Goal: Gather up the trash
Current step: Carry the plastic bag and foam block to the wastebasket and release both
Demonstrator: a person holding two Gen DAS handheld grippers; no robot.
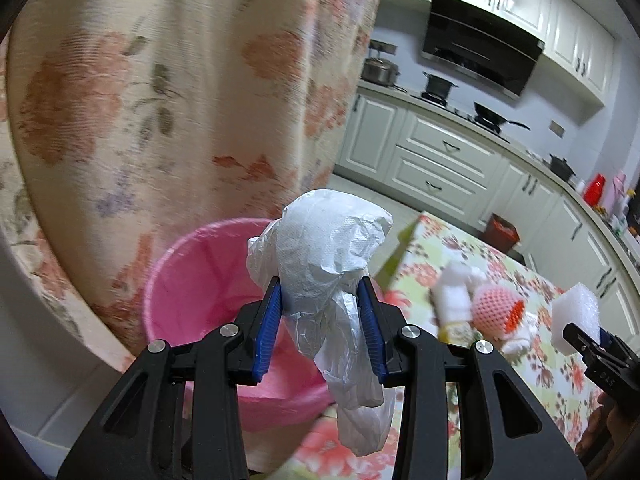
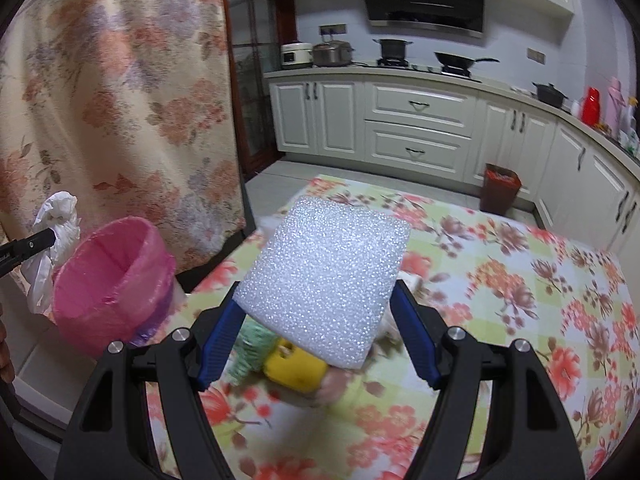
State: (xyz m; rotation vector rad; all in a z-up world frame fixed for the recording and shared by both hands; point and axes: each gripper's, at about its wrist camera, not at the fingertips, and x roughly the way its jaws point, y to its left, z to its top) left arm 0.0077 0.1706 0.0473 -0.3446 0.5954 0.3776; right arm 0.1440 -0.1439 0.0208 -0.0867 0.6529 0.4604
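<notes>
My left gripper (image 1: pixel 322 320), clamped on the crumpled white bag (image 1: pixel 328 256), hangs nearer the pink bin (image 1: pixel 200 280) just below-left; right gripper (image 2: pixel 316 336), pinching the foam block (image 2: pixel 324 280), sits farther right over the table (image 2: pixel 500 300).

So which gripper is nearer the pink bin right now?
Left. The left gripper, shut on a crumpled white plastic bag, hangs by the pink bin. The right gripper holds a white foam block over the floral table beside it.
</notes>
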